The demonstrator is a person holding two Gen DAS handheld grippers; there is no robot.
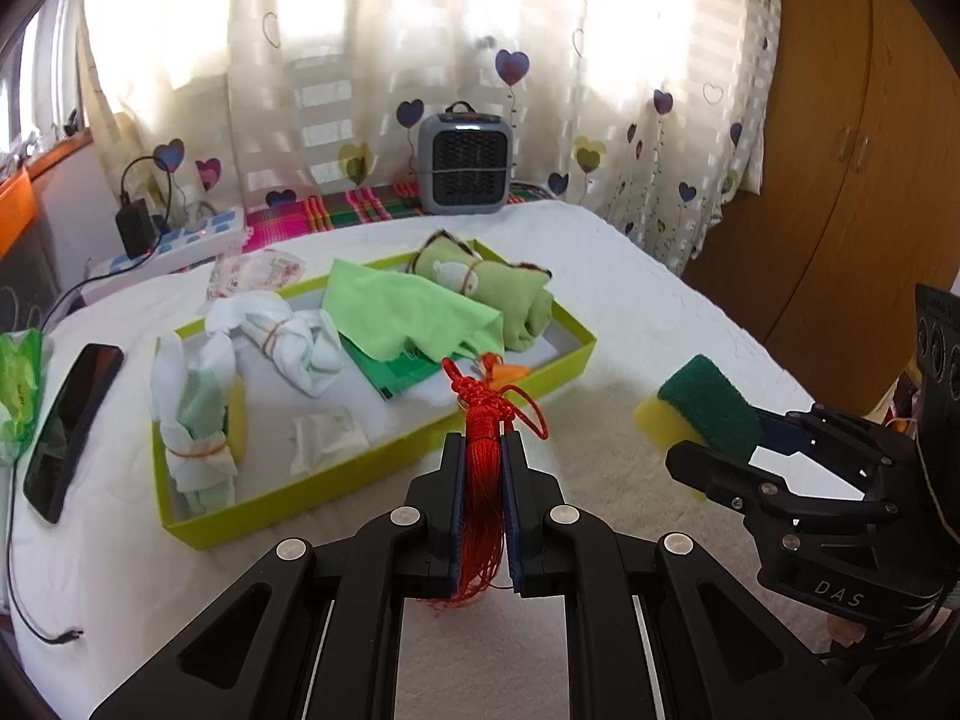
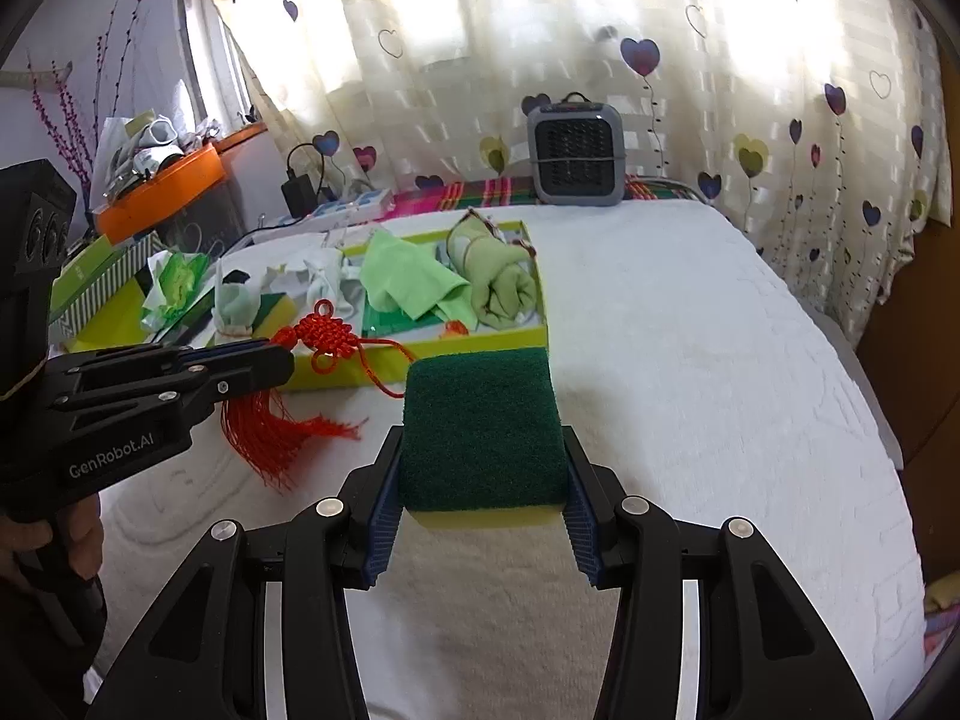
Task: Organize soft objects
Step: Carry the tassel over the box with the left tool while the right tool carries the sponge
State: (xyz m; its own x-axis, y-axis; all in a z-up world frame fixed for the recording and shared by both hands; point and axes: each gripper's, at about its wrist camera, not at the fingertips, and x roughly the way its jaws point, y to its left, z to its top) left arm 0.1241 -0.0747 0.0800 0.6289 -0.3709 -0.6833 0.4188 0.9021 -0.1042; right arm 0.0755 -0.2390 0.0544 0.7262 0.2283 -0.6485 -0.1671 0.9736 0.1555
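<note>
The left hand-held gripper (image 1: 483,450) is clamped on a red knotted cord ornament with a long silky tassel (image 1: 483,480), held above the white quilted bed (image 1: 630,312) just in front of the box. The right hand-held gripper (image 2: 480,474) grips a yellow sponge with a dark green scouring top (image 2: 483,426) by its sides, also off the bed. The shallow lime-green cardboard box (image 1: 372,474) holds a rolled green towel (image 1: 516,300), a bright green cloth (image 1: 408,312), white knotted socks (image 1: 288,342) (banded with elastic) and a pale bundle (image 1: 198,438).
</note>
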